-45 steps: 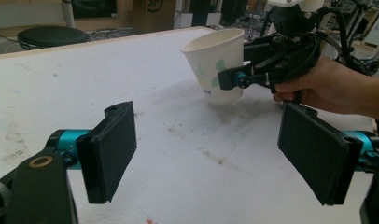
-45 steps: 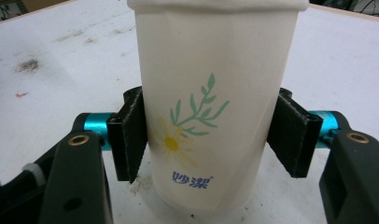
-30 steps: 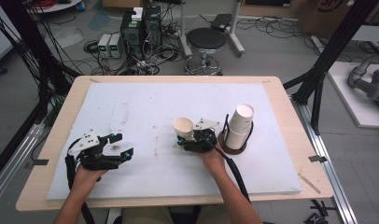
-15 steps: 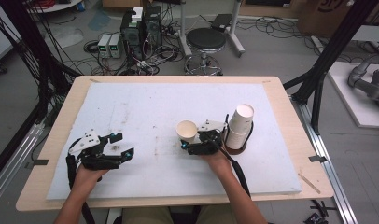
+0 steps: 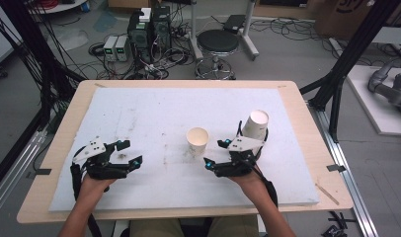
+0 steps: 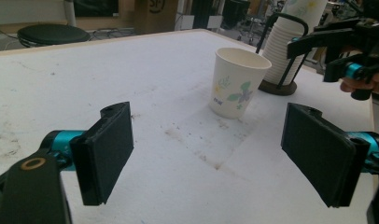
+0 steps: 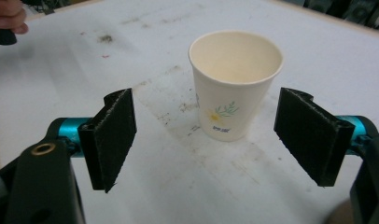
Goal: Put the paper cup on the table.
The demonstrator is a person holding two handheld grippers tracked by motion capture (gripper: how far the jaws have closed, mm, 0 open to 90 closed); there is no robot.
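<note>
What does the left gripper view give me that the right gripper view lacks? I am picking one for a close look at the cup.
The left gripper view takes in the stack of cups in its black holder behind the paper cup, and the right gripper with open jaws. The right gripper view looks down into the cup's bare inside and catches a fingertip at its top left corner. Both show the cup upright on the stained white mat, flower print facing the camera, ahead of open jaws that do not touch it.

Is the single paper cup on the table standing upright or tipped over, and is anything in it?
Upright and empty: the paper cup stands on its base on the white mat, mouth up, bare inside, clear of both claws.
</note>
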